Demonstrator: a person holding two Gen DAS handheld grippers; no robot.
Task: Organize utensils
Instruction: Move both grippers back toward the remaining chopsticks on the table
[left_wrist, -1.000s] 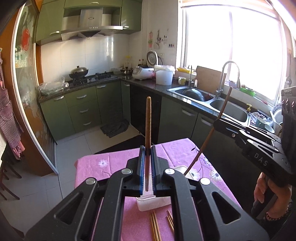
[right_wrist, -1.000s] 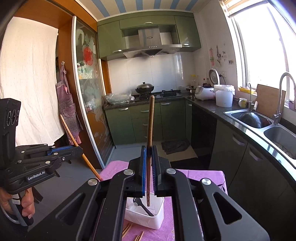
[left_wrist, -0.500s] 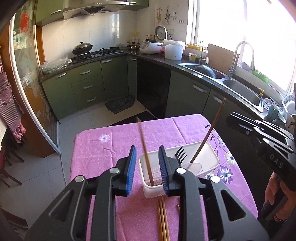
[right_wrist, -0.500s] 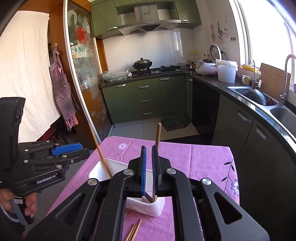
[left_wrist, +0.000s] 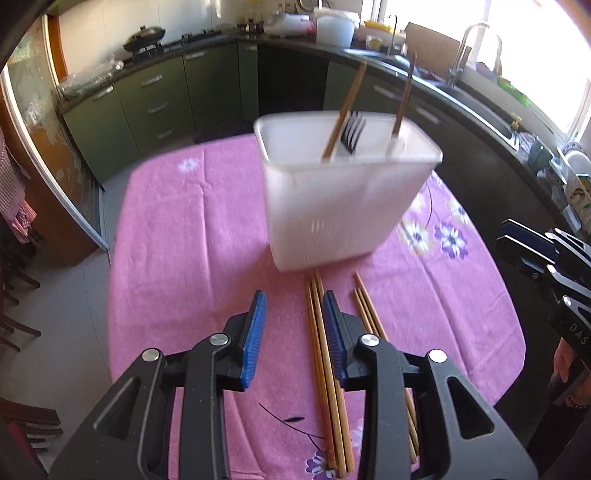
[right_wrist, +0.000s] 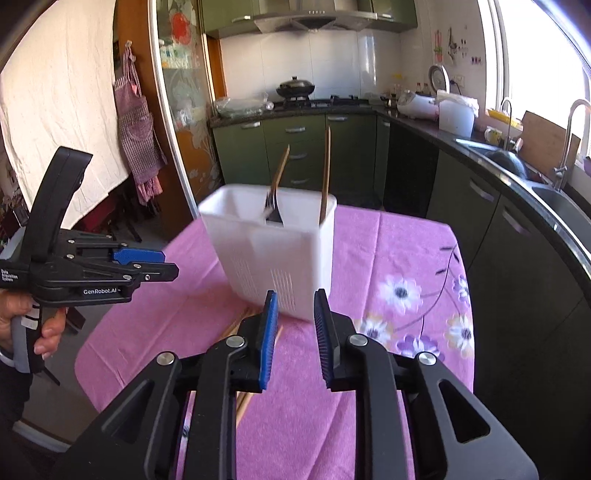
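Observation:
A white plastic utensil basket (left_wrist: 343, 199) stands on the pink tablecloth (left_wrist: 184, 240) and holds two upright chopsticks (left_wrist: 345, 110) and a black fork (left_wrist: 352, 133). It also shows in the right wrist view (right_wrist: 277, 254). Several wooden chopsticks (left_wrist: 325, 354) lie on the cloth in front of it. My left gripper (left_wrist: 293, 317) is open and empty, low over those loose chopsticks. My right gripper (right_wrist: 293, 321) is open and empty, just in front of the basket, above loose chopsticks (right_wrist: 236, 328). Each gripper shows at the edge of the other's view.
The small table ends close on all sides. Green kitchen cabinets (right_wrist: 295, 147) and a dark counter with a sink (right_wrist: 554, 192) run behind and to the right. A sliding glass door (right_wrist: 177, 110) and a hung apron (right_wrist: 136, 125) are on the left.
Both grippers held a chopstick upright, opened and dropped them into the basket. Both have since drawn back and down towards the loose chopsticks on the cloth.

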